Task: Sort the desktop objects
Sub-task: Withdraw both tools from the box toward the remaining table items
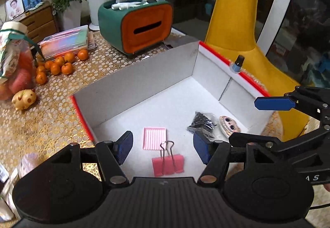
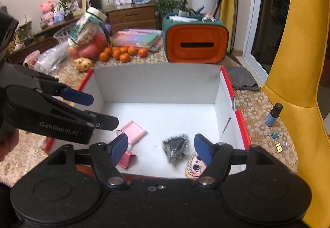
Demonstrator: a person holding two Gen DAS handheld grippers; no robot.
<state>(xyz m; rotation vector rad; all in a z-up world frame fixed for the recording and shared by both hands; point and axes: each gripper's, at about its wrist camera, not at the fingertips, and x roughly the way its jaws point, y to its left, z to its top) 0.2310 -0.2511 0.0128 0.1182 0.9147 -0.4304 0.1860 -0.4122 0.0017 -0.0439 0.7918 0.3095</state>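
The small blue bottle [image 2: 273, 114] stands upright on the counter [image 2: 266, 139], just outside the white box's [image 2: 158, 81] red-edged right wall. It looks light, rigid, probably smooth and easily tipped, so the body below the dark cap seems the safest hold. Both the left hand-held gripper [image 1: 163, 146] and the right hand-held gripper [image 2: 159, 148] hover over the box, fingers apart and empty.
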